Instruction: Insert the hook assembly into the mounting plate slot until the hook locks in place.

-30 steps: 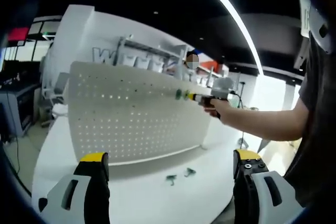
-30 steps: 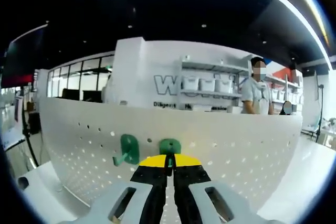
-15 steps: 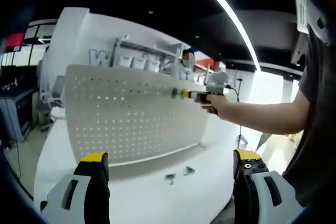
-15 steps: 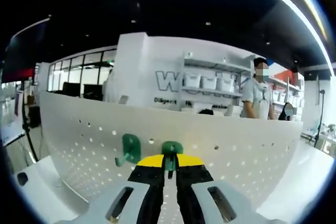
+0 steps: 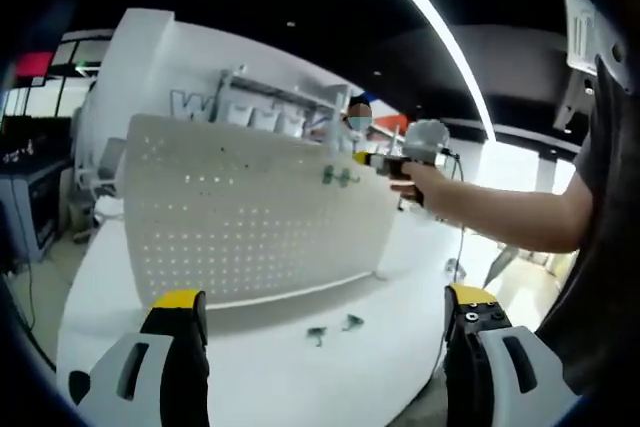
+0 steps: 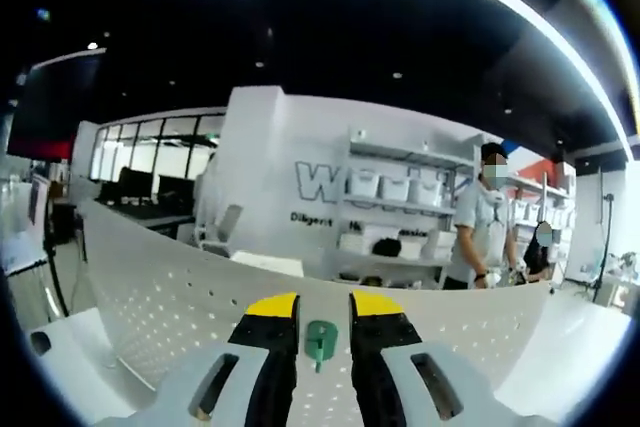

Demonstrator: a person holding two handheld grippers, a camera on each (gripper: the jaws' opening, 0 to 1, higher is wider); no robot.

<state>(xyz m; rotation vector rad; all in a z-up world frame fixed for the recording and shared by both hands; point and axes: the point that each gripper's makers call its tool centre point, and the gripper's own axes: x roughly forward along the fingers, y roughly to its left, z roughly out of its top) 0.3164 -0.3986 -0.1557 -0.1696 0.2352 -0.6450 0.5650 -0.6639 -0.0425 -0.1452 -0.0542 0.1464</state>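
The white pegboard mounting plate (image 5: 230, 217) stands upright on the table. Two green hooks (image 5: 336, 177) hang on its upper right part. In the left gripper view, my right gripper (image 5: 372, 159) is held by a hand just right of and slightly above those hooks. In the right gripper view, my right gripper (image 6: 323, 305) is open, and one green hook (image 6: 320, 340) sits on the plate (image 6: 150, 307) in the gap between its jaws, untouched. My left gripper (image 5: 325, 297) is open wide and holds nothing, well back from the plate.
Two loose green hooks (image 5: 333, 329) lie on the white table (image 5: 250, 367) in front of the plate. A person's arm (image 5: 500, 217) reaches in from the right. Another person (image 6: 478, 222) stands by shelves (image 6: 395, 187) behind the plate.
My right gripper has opened and let go of the green hook, which stays on the plate. It has drawn back a little and risen. My left gripper stays open.
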